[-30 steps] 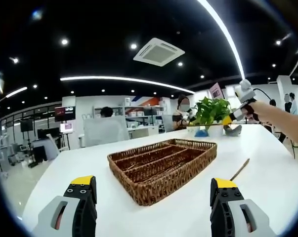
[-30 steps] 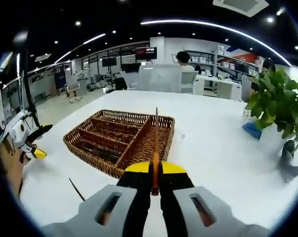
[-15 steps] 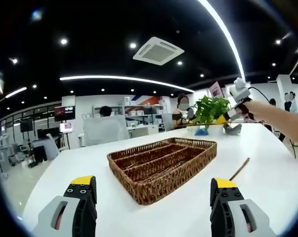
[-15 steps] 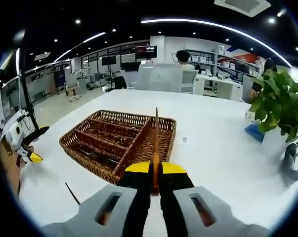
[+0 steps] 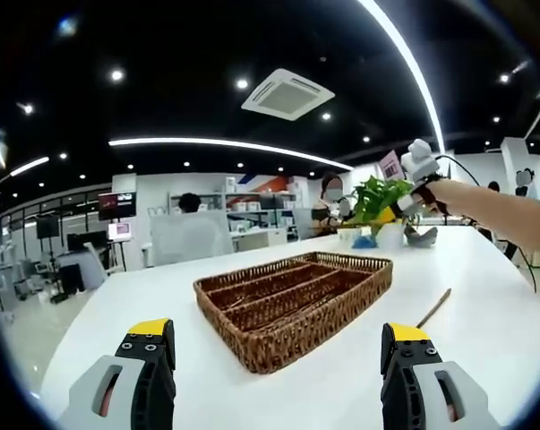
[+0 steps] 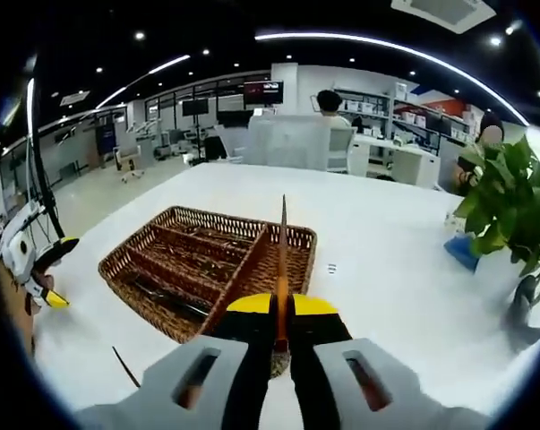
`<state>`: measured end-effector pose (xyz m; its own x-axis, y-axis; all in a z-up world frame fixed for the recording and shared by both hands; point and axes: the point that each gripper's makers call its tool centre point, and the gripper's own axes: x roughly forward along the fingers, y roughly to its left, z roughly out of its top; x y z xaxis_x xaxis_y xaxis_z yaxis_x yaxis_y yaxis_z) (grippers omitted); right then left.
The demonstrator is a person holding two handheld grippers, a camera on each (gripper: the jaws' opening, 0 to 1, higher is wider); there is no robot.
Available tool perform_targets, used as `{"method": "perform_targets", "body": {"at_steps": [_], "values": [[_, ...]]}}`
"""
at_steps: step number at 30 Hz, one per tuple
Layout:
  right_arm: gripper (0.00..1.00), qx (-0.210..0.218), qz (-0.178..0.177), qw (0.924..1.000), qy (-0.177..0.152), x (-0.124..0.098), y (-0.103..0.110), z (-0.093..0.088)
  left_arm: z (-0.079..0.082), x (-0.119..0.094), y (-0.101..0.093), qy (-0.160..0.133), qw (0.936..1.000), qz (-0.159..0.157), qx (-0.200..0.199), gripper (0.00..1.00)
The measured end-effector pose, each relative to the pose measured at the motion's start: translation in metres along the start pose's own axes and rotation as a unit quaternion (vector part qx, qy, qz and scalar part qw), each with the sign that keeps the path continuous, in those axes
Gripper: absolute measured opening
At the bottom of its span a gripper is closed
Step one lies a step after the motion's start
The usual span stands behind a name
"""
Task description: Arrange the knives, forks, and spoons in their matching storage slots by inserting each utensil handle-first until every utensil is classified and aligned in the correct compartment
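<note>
1. Clamping a thin wooden-handled utensil (image 6: 281, 269), the right gripper (image 6: 281, 315) has its yellow-tipped jaws pressed together on the shaft; the utensil points forward over the near corner of the wicker tray (image 6: 126, 269). Which kind of utensil it is, cannot tell.
2. Left gripper (image 5: 278, 345): jaws spread wide apart, nothing between them, low over the white table (image 5: 484, 313).
3. Wicker tray (image 5: 252, 345) sits just ahead of the left gripper, long compartments running away from it. The right gripper view looks down into them; dark utensils (image 6: 167, 298) lie in the nearest slot.
4. One more wooden-handled utensil (image 5: 433, 307) lies loose on the table beside the tray, apart from it.
5. A potted plant (image 5: 381, 202) stands at the table's far end in the left gripper view; there the right gripper (image 5: 413, 184) is raised in front of it, on a bare forearm.
6. Since a second ago, the raised right gripper has drifted toward the plant and tray; the left has stayed put.
</note>
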<state>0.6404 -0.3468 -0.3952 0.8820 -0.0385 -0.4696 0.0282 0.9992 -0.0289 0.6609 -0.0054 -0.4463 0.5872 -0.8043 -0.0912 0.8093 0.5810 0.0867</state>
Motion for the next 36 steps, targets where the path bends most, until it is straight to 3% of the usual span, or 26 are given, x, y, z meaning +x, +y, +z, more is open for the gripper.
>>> {"method": "perform_targets", "body": {"at_steps": [21,36], "values": [[0.03,-0.015,-0.001,0.9999,0.004,0.017,-0.001,0.011,0.007,-0.004,0.000,-0.004,0.9999,0.006,0.007,1.00],[0.03,-0.014,-0.002,0.9996,0.025,0.046,0.008,-0.017,0.010,-0.004,0.002,-0.008,0.9999,0.008,0.005,1.00]]}}
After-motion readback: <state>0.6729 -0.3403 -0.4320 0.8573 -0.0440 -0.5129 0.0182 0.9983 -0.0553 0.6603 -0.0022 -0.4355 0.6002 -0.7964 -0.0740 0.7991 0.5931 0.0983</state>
